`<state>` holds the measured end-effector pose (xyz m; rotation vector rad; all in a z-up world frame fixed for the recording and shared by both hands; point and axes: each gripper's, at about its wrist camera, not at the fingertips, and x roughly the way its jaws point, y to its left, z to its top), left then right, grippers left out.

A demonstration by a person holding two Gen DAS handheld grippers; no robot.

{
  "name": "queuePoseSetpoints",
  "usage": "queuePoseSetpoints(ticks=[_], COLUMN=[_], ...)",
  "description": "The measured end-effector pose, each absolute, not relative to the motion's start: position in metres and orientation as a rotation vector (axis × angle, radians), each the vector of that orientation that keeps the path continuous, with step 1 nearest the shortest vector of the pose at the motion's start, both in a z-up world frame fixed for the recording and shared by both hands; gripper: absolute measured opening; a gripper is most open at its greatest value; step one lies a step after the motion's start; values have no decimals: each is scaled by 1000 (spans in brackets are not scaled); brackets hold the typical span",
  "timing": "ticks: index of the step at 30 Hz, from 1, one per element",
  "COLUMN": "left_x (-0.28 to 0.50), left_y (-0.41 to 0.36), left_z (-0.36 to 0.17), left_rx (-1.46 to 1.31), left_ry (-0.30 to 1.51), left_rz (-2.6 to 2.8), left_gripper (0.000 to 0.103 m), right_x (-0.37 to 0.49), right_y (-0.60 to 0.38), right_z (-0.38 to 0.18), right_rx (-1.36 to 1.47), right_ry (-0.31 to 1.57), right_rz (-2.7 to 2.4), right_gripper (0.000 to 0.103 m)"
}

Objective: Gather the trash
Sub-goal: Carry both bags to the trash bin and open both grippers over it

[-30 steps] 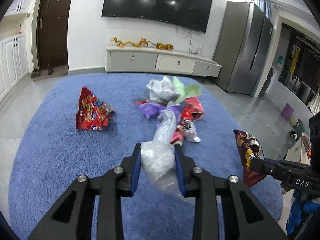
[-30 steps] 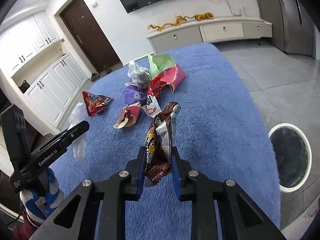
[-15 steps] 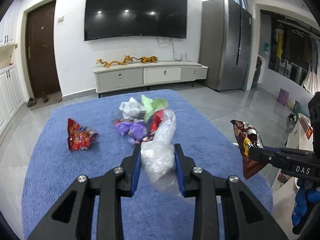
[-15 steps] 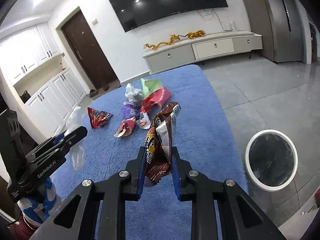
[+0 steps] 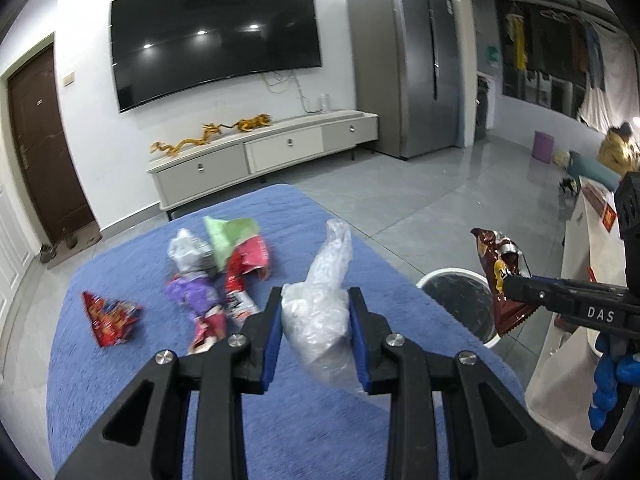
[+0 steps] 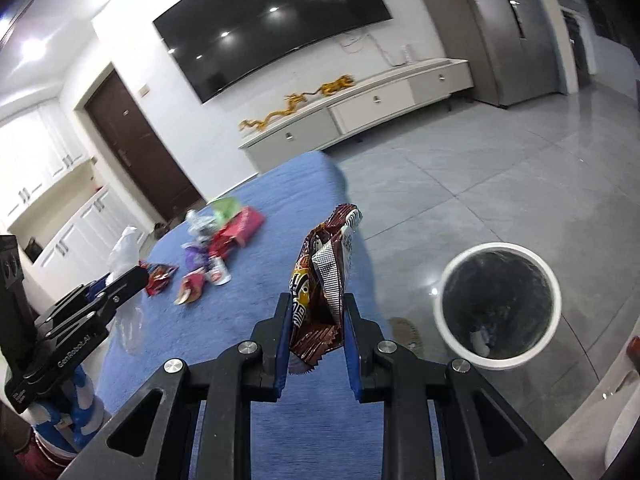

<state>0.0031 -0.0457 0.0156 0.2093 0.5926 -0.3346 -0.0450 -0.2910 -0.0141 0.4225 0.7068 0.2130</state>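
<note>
Your left gripper [image 5: 316, 332] is clamped on a crumpled clear plastic bag [image 5: 320, 312], its blue pads pressed against both sides, with the twisted top of the bag sticking up past the fingertips. You hold it in the air above the blue rug [image 5: 120, 380]. Your right gripper [image 6: 316, 336] is squeezed onto a brown snack wrapper [image 6: 324, 276], which stands upright between the pads with its torn, silver-lined mouth at the top.

The white trash bin [image 6: 500, 304] stands on the grey tile floor just off the rug's edge, to the right of your right gripper and a little ahead of it. It is lined with a dark bag, and at the bottom you can make out a small pale scrap near the front wall (what it is cannot be told from here). From the left wrist view the same bin sits below and behind the brown wrapper, which hangs over its right rim.

Left on the rug is a loose cluster of trash: a red snack bag [image 5: 110, 316] lying apart to the left, then a silver wrapper [image 5: 188, 256], a green wrapper [image 5: 230, 232], a pink-red packet [image 5: 250, 260] and a purple wrapper [image 5: 192, 296] lying close together, some touching.
</note>
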Motion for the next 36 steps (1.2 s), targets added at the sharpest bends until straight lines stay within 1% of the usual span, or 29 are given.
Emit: queuePoseSetpoints(ticks=[6,17,27,31,33,36], left_x=[21,72,139,154,161,166], left_y=[-95,-190,-285,-308,-317,-325], left_z=[2,-31,-80,-99,-106,-105], left_rx=[270,325,336,307,292,271], left_ry=[631,732,868,928,971,976], left_rz=[-402,-537,-637,-682,-710,-739], left_gripper=[29,29,29,30,31,40], right_x=[-44,-26,11,24,31,40], right_y=[-330,-401,-447,-460,-464,-468], right_z=[-27,-71,-118,-136,-145,-159], right_rx=[462,571,635,644,634,630], right_ry=[708,744,814,846,861,888], right_rz=[136,-21,-129,-163,-182,-221], right_gripper=[22,22,22,26,31,38])
